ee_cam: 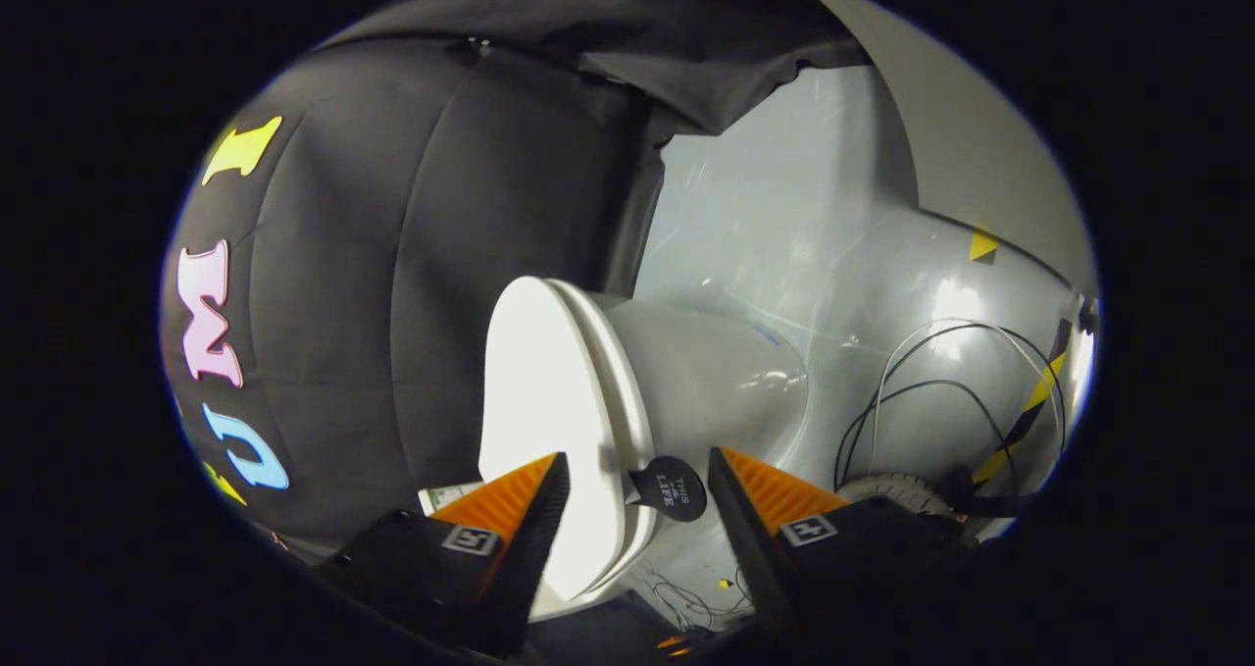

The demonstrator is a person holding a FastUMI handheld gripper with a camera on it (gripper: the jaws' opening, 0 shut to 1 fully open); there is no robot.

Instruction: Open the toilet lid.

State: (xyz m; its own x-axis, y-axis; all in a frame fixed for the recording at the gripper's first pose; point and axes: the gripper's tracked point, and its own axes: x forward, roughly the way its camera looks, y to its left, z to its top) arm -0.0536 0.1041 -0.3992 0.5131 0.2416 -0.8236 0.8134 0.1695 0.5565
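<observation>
Gripper view: fingers (637,494) spread apart, ungripping, astride the toilet lid's (549,401) black tab (670,487).

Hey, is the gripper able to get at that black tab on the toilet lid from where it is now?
Probably yes. The gripper is open, and the black tab on the toilet lid sits between its fingers near the tips, with nothing in between. Neither finger touches the tab yet.

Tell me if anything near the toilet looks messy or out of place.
Loose cables lie looped on the floor beside the toilet. The tongs are open, with the lid's round tab between them.
</observation>
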